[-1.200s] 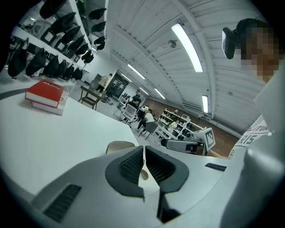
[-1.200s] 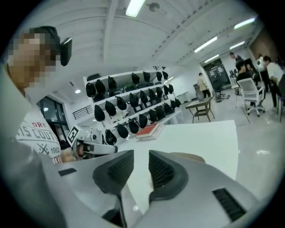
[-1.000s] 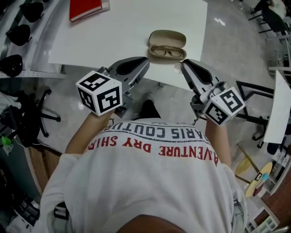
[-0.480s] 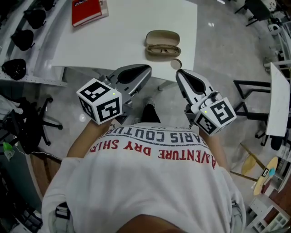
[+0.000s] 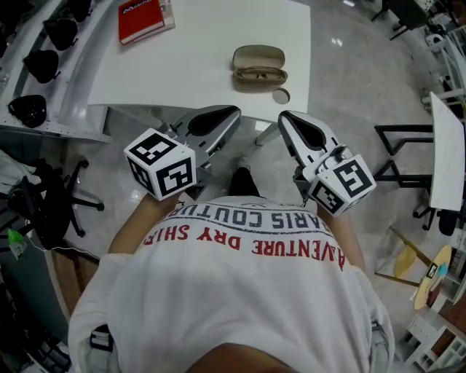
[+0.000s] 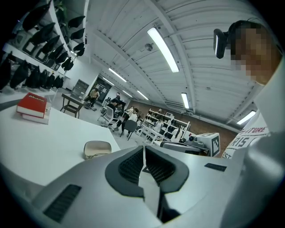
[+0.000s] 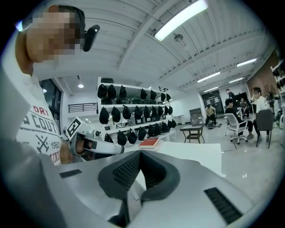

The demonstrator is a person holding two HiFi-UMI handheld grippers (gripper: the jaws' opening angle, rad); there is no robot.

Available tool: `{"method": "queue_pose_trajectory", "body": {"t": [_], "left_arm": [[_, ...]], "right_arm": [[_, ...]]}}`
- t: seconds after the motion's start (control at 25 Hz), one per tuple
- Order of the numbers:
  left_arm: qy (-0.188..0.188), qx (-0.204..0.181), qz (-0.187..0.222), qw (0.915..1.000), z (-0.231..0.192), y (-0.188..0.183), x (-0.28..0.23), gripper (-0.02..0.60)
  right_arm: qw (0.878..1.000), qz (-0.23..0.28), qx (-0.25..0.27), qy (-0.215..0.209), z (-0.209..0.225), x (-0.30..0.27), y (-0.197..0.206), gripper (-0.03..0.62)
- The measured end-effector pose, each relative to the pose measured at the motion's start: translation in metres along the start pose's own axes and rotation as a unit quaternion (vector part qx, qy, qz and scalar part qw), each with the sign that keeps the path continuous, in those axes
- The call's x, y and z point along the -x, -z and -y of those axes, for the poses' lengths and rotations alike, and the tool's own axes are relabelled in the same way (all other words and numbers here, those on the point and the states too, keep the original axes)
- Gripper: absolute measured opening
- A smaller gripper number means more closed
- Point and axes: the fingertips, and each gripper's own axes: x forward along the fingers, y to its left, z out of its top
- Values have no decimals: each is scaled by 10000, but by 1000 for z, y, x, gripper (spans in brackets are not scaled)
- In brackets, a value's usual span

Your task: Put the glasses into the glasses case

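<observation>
White table (image 5: pixel 204 65): glasses (image 5: pixel 259 73), case (image 5: pixel 258 55) well beyond right gripper (image 5: pixel 283 117).

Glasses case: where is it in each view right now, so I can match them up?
Head view: glasses case top centre, near the table's right edge.
Left gripper view: glasses case left of centre, on the table.
Right gripper view: not in it.
Shared landmark: the red book, seen in all three.

Head cam looks steeply down; L/R gripper cams look level; all share table (image 5: pixel 204 65).
</observation>
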Motion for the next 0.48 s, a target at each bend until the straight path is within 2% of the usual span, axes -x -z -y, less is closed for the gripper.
{"method": "queue_pose_trajectory", "body": {"t": [0.12,0.48], "left_arm": [[20,-59,-4,10000,9,4,3,37],[15,-76,-25,10000,-10,15,8,37]], "right_arm": [[10000,44,48,12,-6,9,1,23],[10000,60,45,11,-10,-7,17,23]]}}
